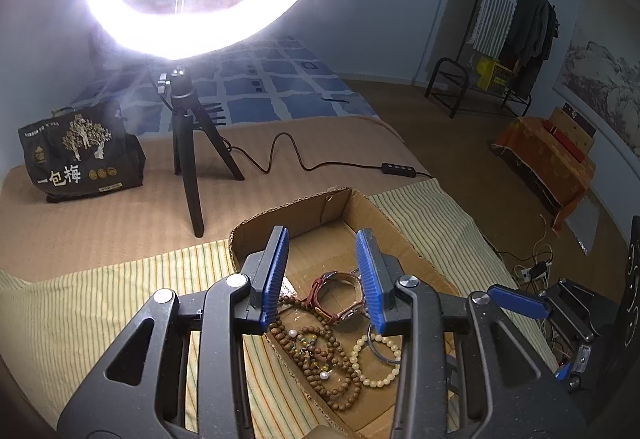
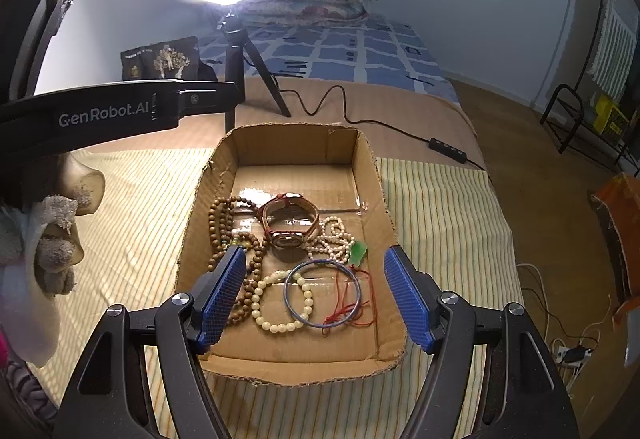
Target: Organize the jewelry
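Jewelry sits heaped in the cardboard tray [image 2: 370, 175] on the striped cloth [image 2: 440, 207] of the bed, with your two tongs hovering above it and nothing yet lifted. Take the tray as the landmark: everything lies in its near half, the far half bare.

Largest is the wooden bead strand [image 2: 224, 227], coiled along the tray's left wall. Next comes the watch [image 2: 290, 223], red strap curled, at the tray's middle. Nearer you, the blue bangle [image 2: 322, 293] overlaps the cream bead bracelet [image 2: 280, 299], with a red cord [image 2: 348, 303] looped across the bangle. A pearl strand [image 2: 332, 237] bunches right of the watch, and smallest, a green pendant [image 2: 358, 253] lies beside it.

Judging by the tangle, you are at the sorting stage: the next move calls for picking one piece free without dragging its neighbours.

Your right tongs [image 2: 316, 295] are spread wide, empty, framing the bangle. Your left tongs [image 1: 324, 275] stand moderately apart, empty too, aimed over the watch [image 1: 338, 293]; contact cannot be confirmed.
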